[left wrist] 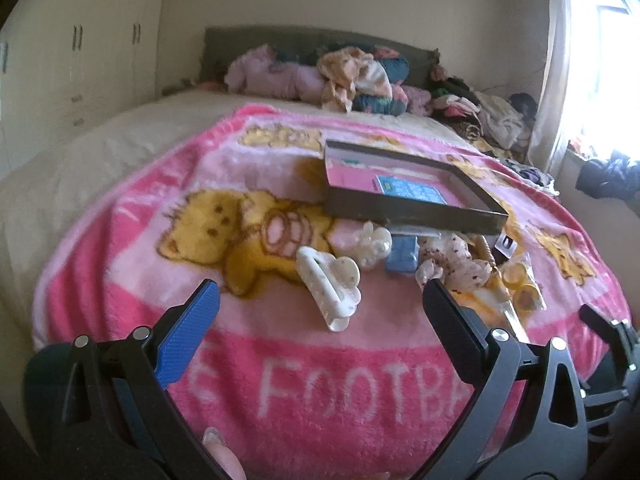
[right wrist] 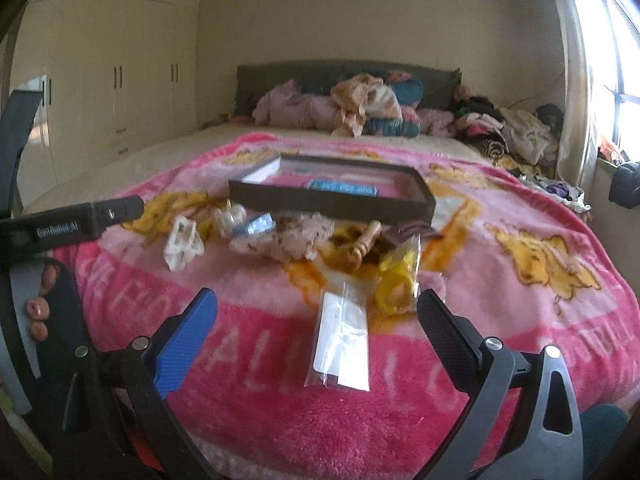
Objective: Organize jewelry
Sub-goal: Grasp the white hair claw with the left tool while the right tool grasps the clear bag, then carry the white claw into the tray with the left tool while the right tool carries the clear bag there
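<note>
My left gripper [left wrist: 320,312] and right gripper [right wrist: 318,320] both gape empty; nearly everything, I judge, remains heaped just before the tray [right wrist: 332,202], unsorted.

Right tool [right wrist: 316,312] gapes above a clear packet [right wrist: 344,344] on the blanket [right wrist: 500,300].

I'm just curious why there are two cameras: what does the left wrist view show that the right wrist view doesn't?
Only the left view shows the blanket's full teddy bear and the white hair clip up close between the open left tool. Only the right view shows the clear flat packet lying ahead of the open right tool. Both share the dark tray and the pink blanket.
</note>
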